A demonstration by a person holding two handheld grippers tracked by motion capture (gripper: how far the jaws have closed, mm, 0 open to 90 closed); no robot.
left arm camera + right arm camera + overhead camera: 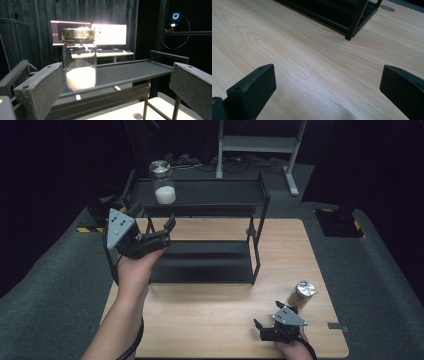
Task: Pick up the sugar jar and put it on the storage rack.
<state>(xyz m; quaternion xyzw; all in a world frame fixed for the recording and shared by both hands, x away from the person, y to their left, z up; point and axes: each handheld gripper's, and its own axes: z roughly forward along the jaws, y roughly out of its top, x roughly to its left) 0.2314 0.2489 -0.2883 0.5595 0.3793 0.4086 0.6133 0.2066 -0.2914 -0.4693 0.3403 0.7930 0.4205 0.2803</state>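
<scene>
The glass jar [162, 183] with white powder stands upright at the left end of the black rack's [210, 195] top shelf, close to the shelf's raised side rail, with the long run of shelf to its right bare. The left gripper [161, 227] is held in the air just short of the rack's near-left corner, jaws spread wide and holding nothing; in the left gripper view the jar [80, 60] sits beyond the jaws, nearer the left one. The right gripper [265, 330] rests low by the table's [210, 310] near edge, jaws spread over bare wood. A second jar [301, 294] stands just beyond it, near the right edge.
</scene>
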